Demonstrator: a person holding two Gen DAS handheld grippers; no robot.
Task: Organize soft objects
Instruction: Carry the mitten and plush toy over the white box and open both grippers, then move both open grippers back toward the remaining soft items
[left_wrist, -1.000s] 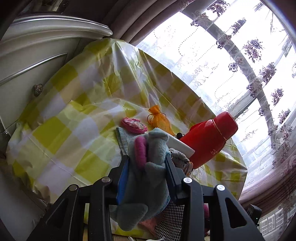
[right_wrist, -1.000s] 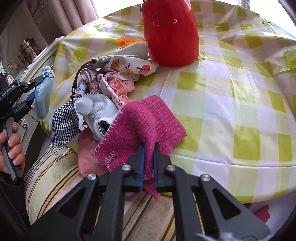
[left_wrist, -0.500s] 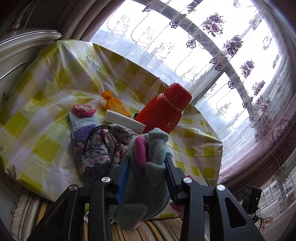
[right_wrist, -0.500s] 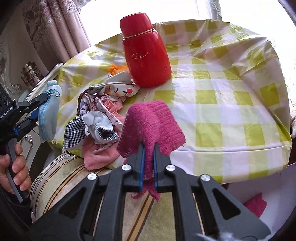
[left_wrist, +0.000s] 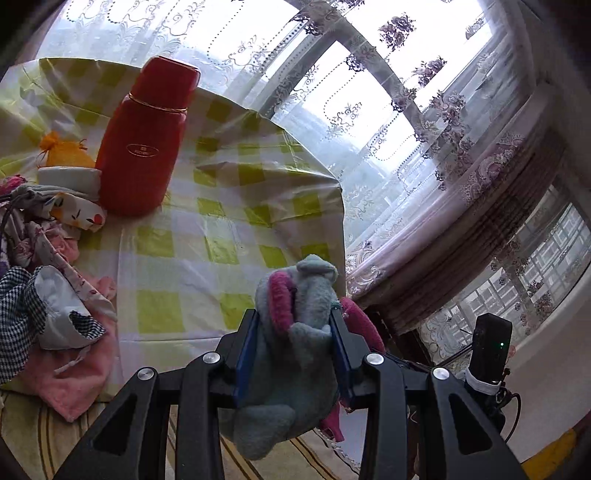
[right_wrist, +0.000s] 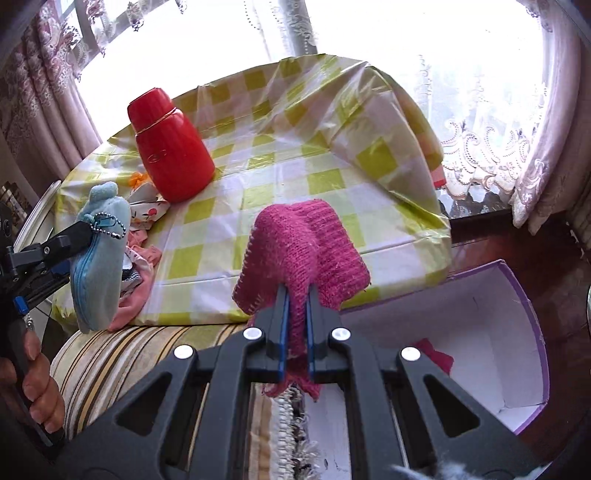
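Right wrist: fuzzy magenta knit cloth (right_wrist: 303, 251)

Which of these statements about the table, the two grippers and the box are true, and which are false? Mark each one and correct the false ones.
1. The left gripper is shut on a blue plush pouch. True.
2. The right gripper is empty. False: it is shut on a pink knitted cloth.
3. The red flask lies on its side. False: it stands upright on the checked tablecloth.
4. A pile of fabrics lies on the table beside the flask. True.
5. The white box with a purple rim sits on the table. False: it sits below the table's edge, and something pink lies inside.
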